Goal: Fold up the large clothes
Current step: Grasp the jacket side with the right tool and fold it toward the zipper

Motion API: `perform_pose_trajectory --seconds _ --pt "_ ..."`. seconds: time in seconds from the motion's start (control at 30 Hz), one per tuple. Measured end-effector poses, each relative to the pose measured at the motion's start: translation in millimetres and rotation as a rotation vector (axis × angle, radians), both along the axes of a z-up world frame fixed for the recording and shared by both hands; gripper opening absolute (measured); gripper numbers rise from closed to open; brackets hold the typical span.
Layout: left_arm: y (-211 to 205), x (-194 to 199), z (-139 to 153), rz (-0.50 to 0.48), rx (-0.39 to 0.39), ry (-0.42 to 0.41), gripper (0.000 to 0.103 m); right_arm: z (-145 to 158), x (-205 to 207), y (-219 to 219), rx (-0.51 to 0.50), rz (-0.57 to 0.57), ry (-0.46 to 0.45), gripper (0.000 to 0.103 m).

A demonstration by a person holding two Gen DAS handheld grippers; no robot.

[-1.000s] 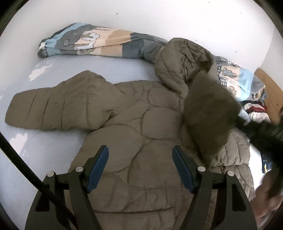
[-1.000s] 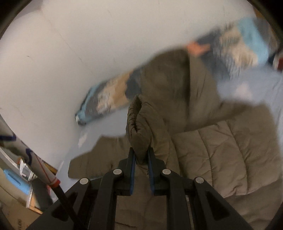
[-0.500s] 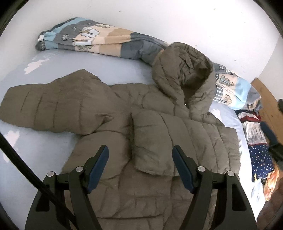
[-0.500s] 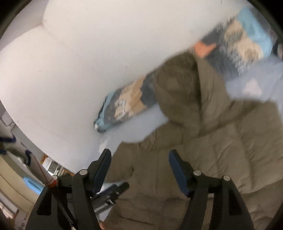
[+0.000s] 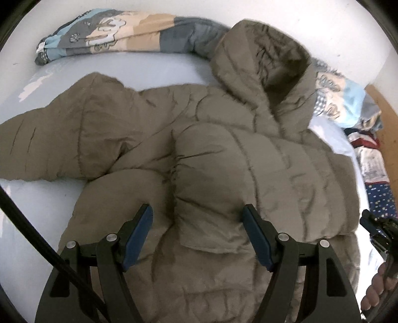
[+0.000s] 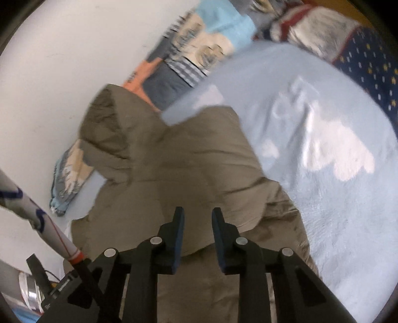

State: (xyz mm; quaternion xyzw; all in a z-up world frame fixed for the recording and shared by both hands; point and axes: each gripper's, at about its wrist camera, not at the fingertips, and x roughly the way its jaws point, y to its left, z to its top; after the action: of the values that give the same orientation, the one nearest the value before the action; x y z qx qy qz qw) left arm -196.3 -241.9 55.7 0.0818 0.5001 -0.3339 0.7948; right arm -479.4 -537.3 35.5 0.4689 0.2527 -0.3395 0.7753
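Currently noted: olive puffer jacket [image 5: 223, 159] spread flat on bed [image 5: 37, 206], covered by a pale blue sheet [image 6: 323, 154] with white cloud shapes. Left sleeve [image 5: 57, 139] extended out to the side, lying on the sheet. Right sleeve [image 5: 219, 188] folded across the jacket body, cuff resting near the middle of the torso. Hood [image 5: 263, 57] raised at the far end, propped against the white wall [image 5: 273, 15] and partly over a rolled patterned blanket [image 5: 117, 34].

Left claw [image 5: 196, 233]: held above the lower torso, jaws standing wide, blue pads clear of the fabric, nothing between them; folded cuff lies beneath the gap. Not gripping.

Right claw [image 6: 197, 233]: held over the jacket's right edge, jaws closing, narrow gap remaining, no fabric seen between the pads. Not gripping. Seen also at the right margin of the left wrist view, with fingers [image 5: 375, 290] of a hand around its handle. Right wrist view blurred; fine detail of the fabric not readable.

Further bedding: second patterned blanket portion [image 5: 348, 106] beside the hood, and a dark blue dotted cloth [image 5: 380, 196] at the right side of the bed. Wooden bed frame [image 5: 383, 104] visible beyond these.
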Motion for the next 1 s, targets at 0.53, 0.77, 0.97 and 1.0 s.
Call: perform_pose_trajectory --seconds 0.53,0.77,0.97,1.0 --pt "0 -8 38 -0.002 -0.046 -0.178 0.080 8 17 -19 -0.061 -0.048 0.107 0.010" --pt "-7 -8 25 -0.041 -0.011 -0.144 0.080 32 67 31 -0.157 0.124 0.102 0.011" --pt "-12 -1 -3 -0.037 0.070 -0.056 0.080 4 103 52 -0.163 0.227 0.206 0.011" --pt "-12 2 -10 -0.038 0.075 -0.017 0.080 -2 107 54 -0.159 0.235 0.225 0.011"
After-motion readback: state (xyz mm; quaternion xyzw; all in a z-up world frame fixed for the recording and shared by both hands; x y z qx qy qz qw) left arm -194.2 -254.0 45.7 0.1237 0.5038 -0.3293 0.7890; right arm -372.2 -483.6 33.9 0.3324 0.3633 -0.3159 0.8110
